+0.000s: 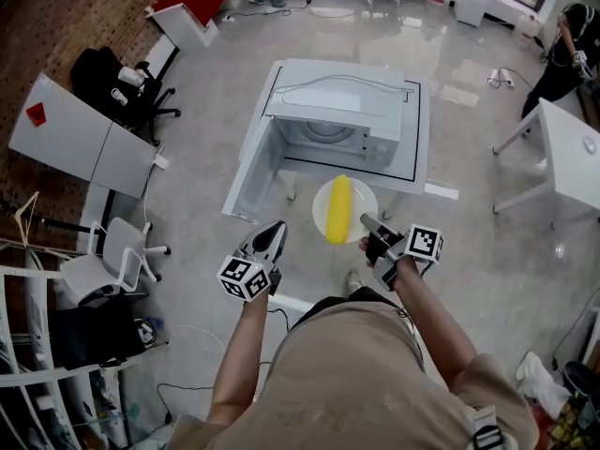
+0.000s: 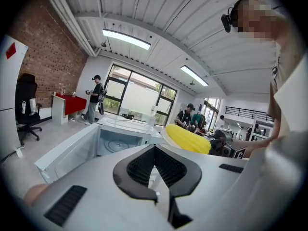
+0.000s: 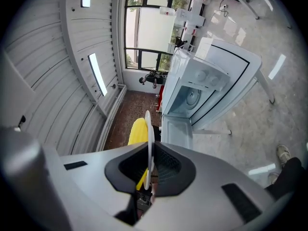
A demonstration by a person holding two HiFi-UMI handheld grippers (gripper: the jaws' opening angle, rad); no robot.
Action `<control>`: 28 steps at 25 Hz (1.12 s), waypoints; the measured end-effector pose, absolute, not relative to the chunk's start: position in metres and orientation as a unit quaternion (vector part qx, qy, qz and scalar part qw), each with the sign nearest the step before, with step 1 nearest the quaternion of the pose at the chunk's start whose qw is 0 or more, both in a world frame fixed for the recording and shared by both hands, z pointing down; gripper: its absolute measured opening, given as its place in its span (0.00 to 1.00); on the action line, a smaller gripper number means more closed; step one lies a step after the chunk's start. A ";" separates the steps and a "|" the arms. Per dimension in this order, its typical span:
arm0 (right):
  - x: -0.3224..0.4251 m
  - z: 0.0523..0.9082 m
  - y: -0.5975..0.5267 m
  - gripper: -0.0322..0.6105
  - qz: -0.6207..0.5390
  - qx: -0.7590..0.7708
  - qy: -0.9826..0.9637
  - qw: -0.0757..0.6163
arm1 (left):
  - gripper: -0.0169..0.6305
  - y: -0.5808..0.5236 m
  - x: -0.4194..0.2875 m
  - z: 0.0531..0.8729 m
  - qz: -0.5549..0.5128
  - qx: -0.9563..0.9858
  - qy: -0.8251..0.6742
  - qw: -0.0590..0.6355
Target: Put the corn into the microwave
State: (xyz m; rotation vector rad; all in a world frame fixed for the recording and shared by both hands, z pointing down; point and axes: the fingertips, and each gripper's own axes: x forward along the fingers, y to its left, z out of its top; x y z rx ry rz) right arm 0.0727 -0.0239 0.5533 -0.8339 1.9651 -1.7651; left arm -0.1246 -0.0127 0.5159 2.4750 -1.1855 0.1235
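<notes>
- Head view showed your right gripper (image 1: 367,223) clamped on the near rim of a white plate (image 1: 365,198), just in front of the open microwave (image 1: 333,120).
- The yellow corn (image 1: 338,208) lay loose on the plate, ungripped.
- Right gripper view showed the thin plate edge pinched between the pads.
- Your left gripper (image 1: 274,232) was closed and empty, near the plate.
- The plate looked stiff, smooth and breakable.
- The corn seemed light but round enough to roll, so the rim hold likely needed a level carry.

The grey right gripper (image 3: 150,153) is covering the lower ends of the yellow corn cob (image 3: 138,131) and the thin white round plate (image 3: 150,124).
</notes>
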 end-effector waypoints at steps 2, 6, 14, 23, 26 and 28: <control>0.073 0.557 -0.028 0.09 -0.632 -0.291 0.694 0.185 | 0.03 -0.015 -0.119 0.520 0.044 0.883 -0.423 0.198; 0.072 0.563 -0.036 0.09 -0.634 -0.283 0.698 0.179 | 0.03 -0.021 -0.112 0.524 0.044 0.883 -0.425 0.194; 0.059 0.572 -0.054 0.09 -0.641 -0.285 0.689 0.181 | 0.03 -0.041 -0.112 0.528 0.060 0.893 -0.408 0.183; 0.038 0.578 -0.090 0.09 -0.627 -0.308 0.687 0.202 | 0.03 -0.101 -0.127 0.541 0.067 0.902 -0.383 0.187; 0.030 0.584 -0.103 0.09 -0.632 -0.319 0.676 0.204 | 0.03 -0.123 -0.130 0.544 0.064 0.906 -0.373 0.190; 0.024 0.588 -0.112 0.09 -0.632 -0.323 0.673 0.207 | 0.03 -0.135 -0.133 0.545 0.063 0.908 -0.366 0.193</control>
